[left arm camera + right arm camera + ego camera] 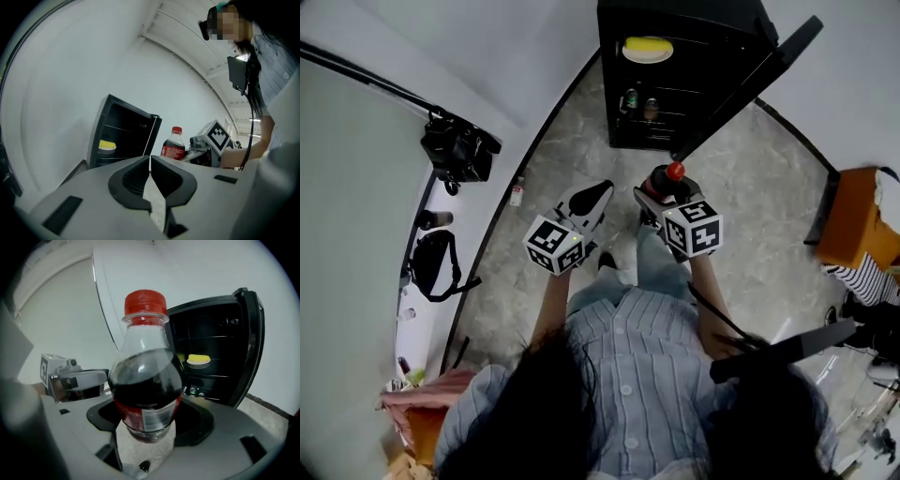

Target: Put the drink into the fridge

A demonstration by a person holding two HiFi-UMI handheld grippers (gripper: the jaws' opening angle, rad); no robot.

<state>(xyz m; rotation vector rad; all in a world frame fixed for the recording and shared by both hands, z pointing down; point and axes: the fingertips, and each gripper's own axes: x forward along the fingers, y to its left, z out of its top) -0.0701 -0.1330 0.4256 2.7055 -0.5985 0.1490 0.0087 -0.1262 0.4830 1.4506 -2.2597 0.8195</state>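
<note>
Red-capped and dark with cola, the drink bottle [674,172] stands upright in the right hand-held gripper [661,195] above grey marbled floor [572,141], short of the open black fridge [694,103]. The left gripper view shows the left hand-held gripper [150,161] clenched, jaws together. The right gripper view shows jaws clasping the bottle's red label, where only a barcode can be made out.

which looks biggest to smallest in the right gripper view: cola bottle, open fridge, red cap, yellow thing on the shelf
1-2. cola bottle and open fridge: about equal here, and the bottle sits right at the camera, so unranked.
3. red cap.
4. yellow thing on the fridge shelf.
</note>
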